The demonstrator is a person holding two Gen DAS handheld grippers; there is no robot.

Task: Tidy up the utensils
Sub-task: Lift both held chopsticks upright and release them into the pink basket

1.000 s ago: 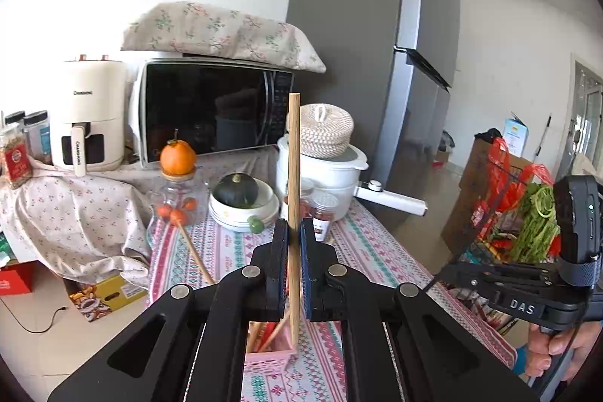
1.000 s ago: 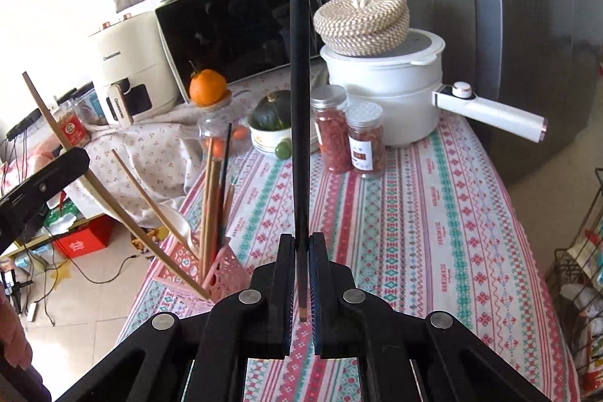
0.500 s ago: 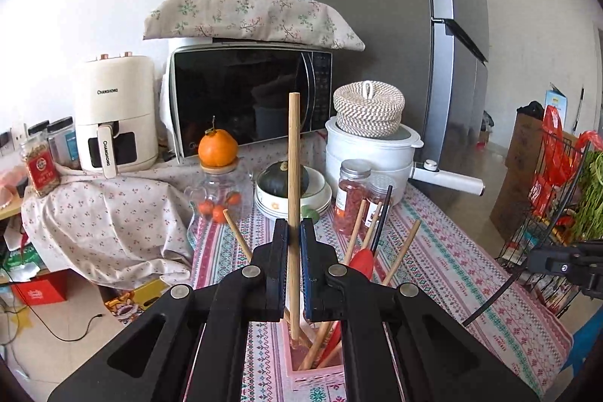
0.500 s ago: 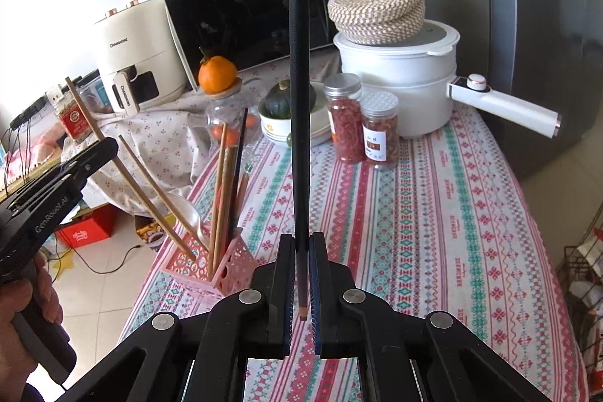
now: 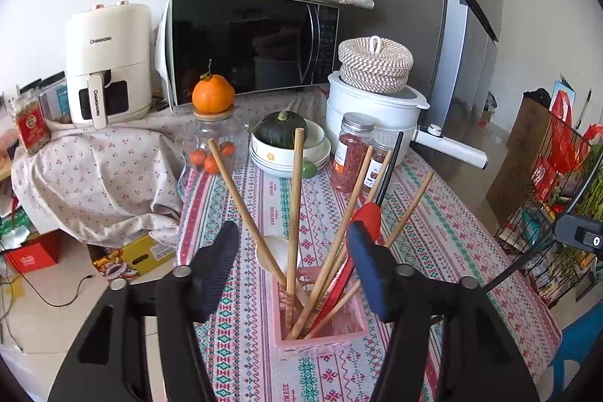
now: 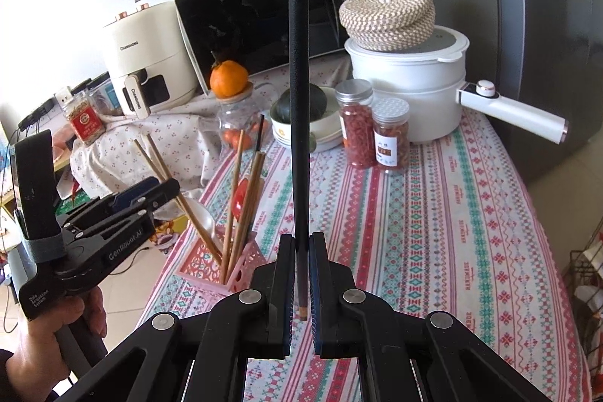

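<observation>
A pink slotted utensil holder (image 5: 320, 334) stands on the striped tablecloth and also shows in the right wrist view (image 6: 241, 270). It holds several wooden chopsticks (image 5: 294, 206), a black chopstick (image 5: 390, 168), a red utensil (image 5: 361, 225) and a white spoon (image 5: 275, 251). My left gripper (image 5: 294, 251) is open just above the holder, its jaws on either side of the chopsticks; it shows at the left of the right wrist view (image 6: 158, 191). My right gripper (image 6: 300, 255) is shut on a black chopstick (image 6: 299, 108), held upright to the right of the holder.
Behind the holder stand a bowl stack with a green squash (image 5: 282, 134), two red-filled jars (image 5: 350, 149), a glass jar topped by an orange (image 5: 213, 93), a white pot (image 5: 377, 104), a microwave (image 5: 248, 44) and an air fryer (image 5: 109, 63). A wire basket (image 5: 557, 191) is at right.
My left gripper has opened and let go of the wooden chopstick, which now stands in the pink holder. The right gripper has kept its black chopstick and come closer to the holder.
</observation>
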